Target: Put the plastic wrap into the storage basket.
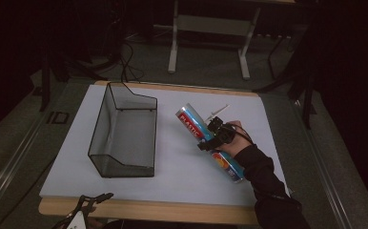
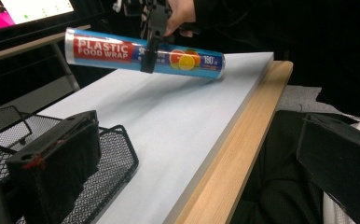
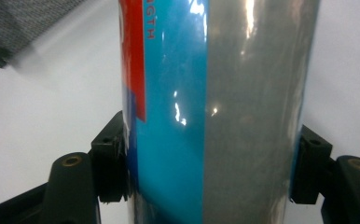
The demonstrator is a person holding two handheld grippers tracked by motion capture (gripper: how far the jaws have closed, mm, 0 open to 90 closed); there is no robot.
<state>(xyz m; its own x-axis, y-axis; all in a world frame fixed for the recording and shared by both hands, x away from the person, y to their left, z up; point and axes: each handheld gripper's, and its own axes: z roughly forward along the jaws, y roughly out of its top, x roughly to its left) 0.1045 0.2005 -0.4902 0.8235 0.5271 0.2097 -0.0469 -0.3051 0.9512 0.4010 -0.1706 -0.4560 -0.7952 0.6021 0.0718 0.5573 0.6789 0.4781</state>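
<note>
While clamped mid-length, wrap roll (image 3: 215, 112) crosses right tool (image 3: 211, 172)

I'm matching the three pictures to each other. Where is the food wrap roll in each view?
High view: the roll lies slantwise right of centre, clamped mid-length by the right gripper.
Left gripper view: the roll hangs along the top, above the table.
Right gripper view: the roll stands upright in the middle, between the jaws.
Shared landmark: the white table.
</note>
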